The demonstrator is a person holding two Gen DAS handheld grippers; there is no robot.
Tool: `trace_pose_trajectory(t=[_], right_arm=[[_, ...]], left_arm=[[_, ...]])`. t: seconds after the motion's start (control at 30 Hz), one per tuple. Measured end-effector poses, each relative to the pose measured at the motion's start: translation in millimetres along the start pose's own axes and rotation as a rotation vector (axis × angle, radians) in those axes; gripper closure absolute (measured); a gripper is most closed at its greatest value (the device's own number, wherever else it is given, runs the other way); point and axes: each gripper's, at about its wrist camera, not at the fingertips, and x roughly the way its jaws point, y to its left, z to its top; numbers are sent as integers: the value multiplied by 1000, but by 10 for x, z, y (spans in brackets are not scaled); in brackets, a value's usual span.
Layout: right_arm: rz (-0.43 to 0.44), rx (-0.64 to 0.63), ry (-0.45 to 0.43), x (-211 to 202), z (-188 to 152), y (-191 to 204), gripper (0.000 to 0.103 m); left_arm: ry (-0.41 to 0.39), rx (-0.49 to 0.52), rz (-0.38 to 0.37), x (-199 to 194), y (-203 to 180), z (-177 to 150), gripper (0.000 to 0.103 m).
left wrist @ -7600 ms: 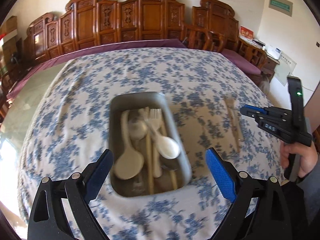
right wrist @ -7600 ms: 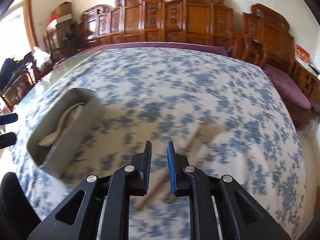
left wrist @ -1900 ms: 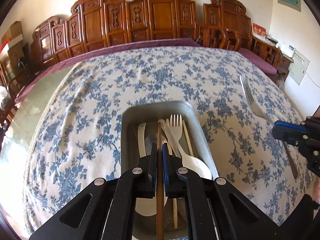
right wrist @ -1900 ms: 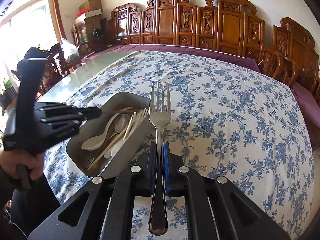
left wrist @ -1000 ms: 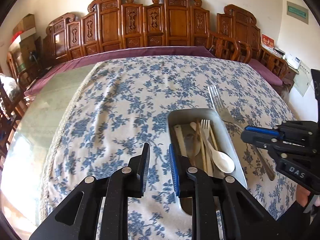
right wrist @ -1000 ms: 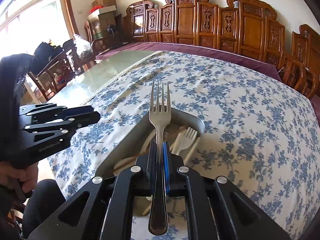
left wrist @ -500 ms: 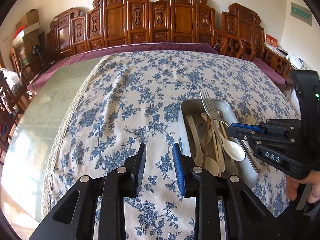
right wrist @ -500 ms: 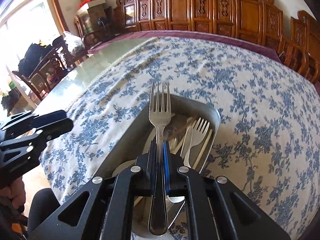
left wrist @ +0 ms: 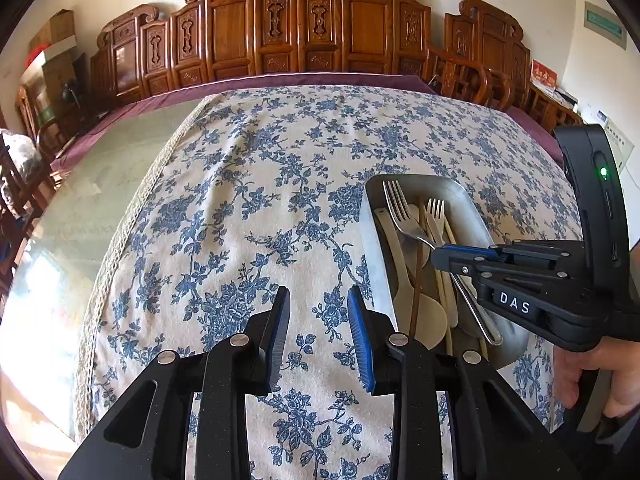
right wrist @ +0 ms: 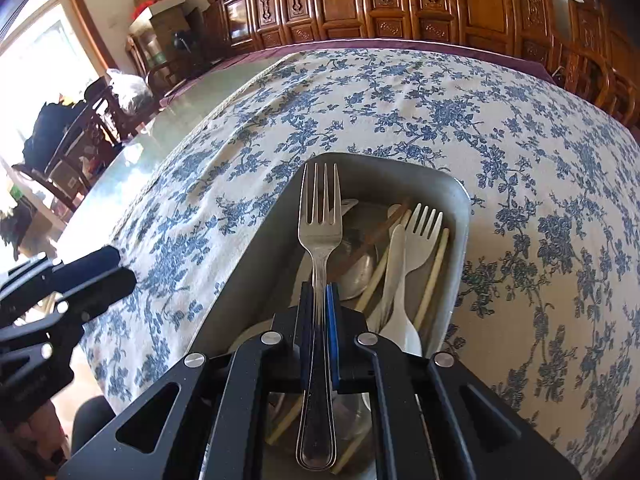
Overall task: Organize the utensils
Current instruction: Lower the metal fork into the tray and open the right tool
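Note:
A grey metal tray point(right wrist: 460, 208) lies on the flowered tablecloth and holds white plastic spoons, a white plastic fork point(right wrist: 424, 228) and chopsticks point(right wrist: 434, 272). My right gripper point(right wrist: 318, 292) is shut on a metal fork point(right wrist: 320, 216) and holds it just above the tray, tines pointing to the tray's far end. In the left wrist view the tray point(left wrist: 464, 196), the metal fork point(left wrist: 400, 212) and the right gripper point(left wrist: 444, 254) show at the right. My left gripper point(left wrist: 318, 312) is open and empty over bare cloth, left of the tray.
The tablecloth point(left wrist: 280, 168) covers most of a glass-topped table point(left wrist: 80, 208); its lace edge runs along the left. Carved wooden chairs point(left wrist: 312, 32) line the far wall. Chairs and bags point(right wrist: 72, 128) stand at the left by a window.
My right gripper has carried the metal fork lower over the tray. My left gripper has opened a little wider and drifted left, away from the tray.

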Motion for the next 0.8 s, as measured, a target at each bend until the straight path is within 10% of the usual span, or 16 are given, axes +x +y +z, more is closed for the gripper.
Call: trace_pose_trajectory(t=[0.8], right_arm=[[-86, -31, -206, -1014, -207, -227, 92]], left_arm=[[-46, 3, -19, -233, -263, 37, 62]])
